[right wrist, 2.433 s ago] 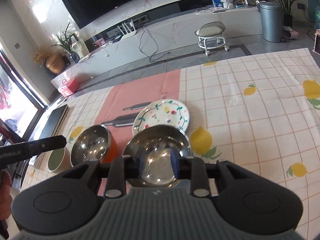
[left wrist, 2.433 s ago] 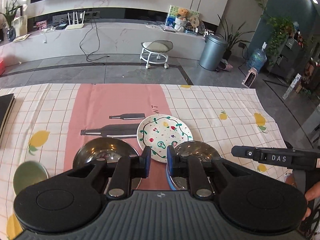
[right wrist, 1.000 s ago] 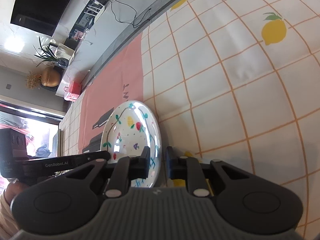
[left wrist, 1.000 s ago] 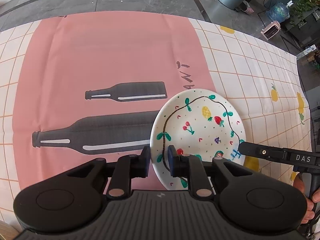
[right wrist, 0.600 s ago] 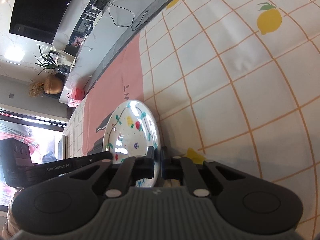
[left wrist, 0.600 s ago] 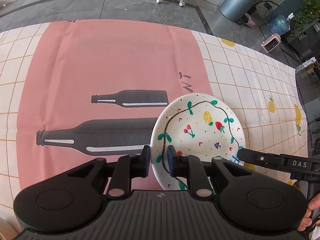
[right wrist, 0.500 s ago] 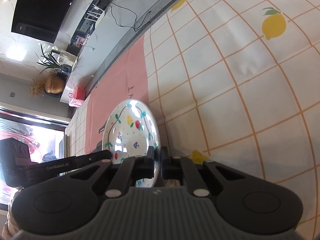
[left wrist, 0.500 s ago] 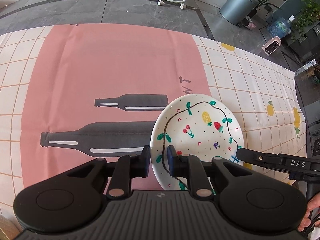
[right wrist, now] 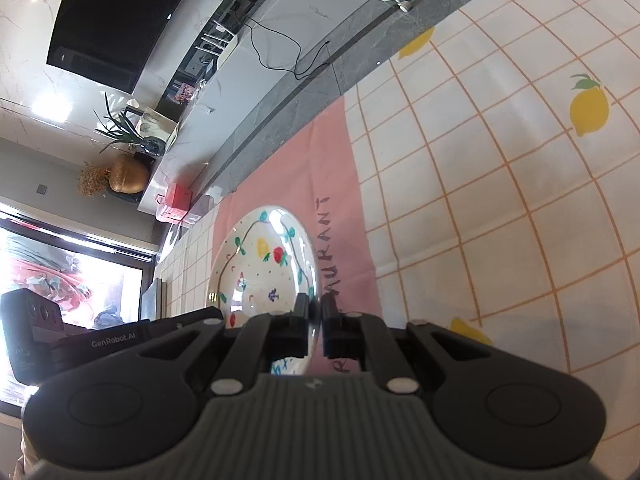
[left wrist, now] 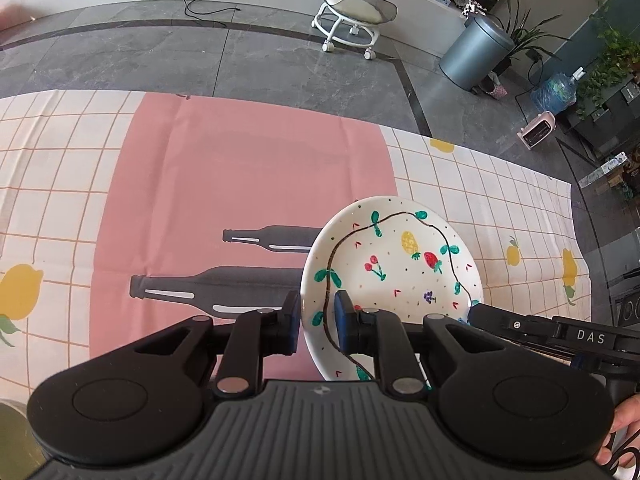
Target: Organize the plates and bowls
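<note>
The right gripper [right wrist: 315,312] has clenched on the plate [left wrist: 394,276]: a second ago its fingers [right wrist: 300,320] stood apart on either side of the rim, and now they pinch it tight. The left gripper [left wrist: 316,322] holds as it did, its fingers [left wrist: 344,320] straddling the opposite side of the rim and grasping it. With both sides gripped, the plate has come up off the worktop [left wrist: 240,184]; more of the pink panel and the printed bottles shows beneath and beyond it than before, and in the right wrist view the plate hangs tilted, clear of the cloth. That suggests the pick-up is done and the carry toward wherever the plates belong is beginning.

The plate is white and glossy, shallow with a raised rim, hand-painted with a dark looping vine, green leaves, cherries, a strawberry, a pineapple and small grapes. It catches a bright glare in the right wrist view. It hovers over the near part of the worktop, at the border between the pink panel and the checked, lemon-printed cloth. The glazed rim will likely be slippery, so an even pull from both hands matters.
</note>
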A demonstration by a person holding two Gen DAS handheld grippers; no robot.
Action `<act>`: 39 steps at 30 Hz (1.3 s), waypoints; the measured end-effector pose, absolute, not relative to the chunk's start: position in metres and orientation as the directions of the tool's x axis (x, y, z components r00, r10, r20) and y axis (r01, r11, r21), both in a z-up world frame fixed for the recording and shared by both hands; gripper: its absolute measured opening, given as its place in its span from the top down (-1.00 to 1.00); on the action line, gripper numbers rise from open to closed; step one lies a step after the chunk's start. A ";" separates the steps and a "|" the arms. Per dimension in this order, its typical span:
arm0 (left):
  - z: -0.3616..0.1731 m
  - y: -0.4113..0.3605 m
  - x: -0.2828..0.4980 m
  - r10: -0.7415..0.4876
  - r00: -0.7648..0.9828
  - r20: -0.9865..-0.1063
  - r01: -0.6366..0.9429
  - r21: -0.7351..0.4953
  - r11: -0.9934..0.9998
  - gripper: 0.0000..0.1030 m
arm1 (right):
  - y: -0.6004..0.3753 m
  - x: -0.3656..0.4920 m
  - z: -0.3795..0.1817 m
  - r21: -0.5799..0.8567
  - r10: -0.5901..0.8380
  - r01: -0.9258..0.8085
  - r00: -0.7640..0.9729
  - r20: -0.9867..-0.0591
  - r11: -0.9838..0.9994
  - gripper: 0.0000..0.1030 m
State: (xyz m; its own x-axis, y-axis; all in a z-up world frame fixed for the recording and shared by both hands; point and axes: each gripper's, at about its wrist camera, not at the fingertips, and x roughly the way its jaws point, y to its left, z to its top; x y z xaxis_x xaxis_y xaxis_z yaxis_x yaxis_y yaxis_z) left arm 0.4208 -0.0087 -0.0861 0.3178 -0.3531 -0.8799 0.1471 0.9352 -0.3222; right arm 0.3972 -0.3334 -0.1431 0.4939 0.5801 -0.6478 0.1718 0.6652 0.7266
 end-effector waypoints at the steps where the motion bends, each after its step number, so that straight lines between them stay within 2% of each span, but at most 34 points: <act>1: -0.081 -0.007 0.416 -0.349 0.326 -0.879 0.146 -0.318 0.937 0.62 | -0.331 0.395 -0.139 0.725 0.578 0.170 0.496 -0.648 0.667 0.93; 12: -0.040 0.026 0.356 -0.332 0.393 -0.857 0.123 -0.309 0.943 0.62 | -0.294 0.346 -0.095 0.735 0.598 0.121 0.502 -0.625 0.667 0.93; 18: -0.035 0.053 0.300 -0.311 0.407 -0.859 0.078 -0.307 0.949 0.62 | -0.268 0.303 -0.084 0.739 0.615 0.100 0.487 -0.620 0.666 0.93; 27: -0.044 0.089 0.218 -0.297 0.403 -0.866 0.039 -0.308 0.951 0.62 | -0.229 0.226 -0.095 0.744 0.643 0.089 0.443 -0.625 0.663 0.93; 39: -0.067 0.094 0.159 -0.281 0.386 -0.878 0.047 -0.286 0.957 0.62 | -0.212 0.156 -0.132 0.744 0.657 0.148 0.380 -0.651 0.652 0.91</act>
State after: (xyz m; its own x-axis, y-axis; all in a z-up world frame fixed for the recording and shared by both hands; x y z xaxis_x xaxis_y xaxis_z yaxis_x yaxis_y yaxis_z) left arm 0.1586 0.0940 -0.0672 0.3864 -0.2812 -0.8784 0.0475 0.9572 -0.2855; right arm 0.1557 -0.2121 -0.1317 0.3800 0.6573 -0.6509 0.1475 0.6516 0.7441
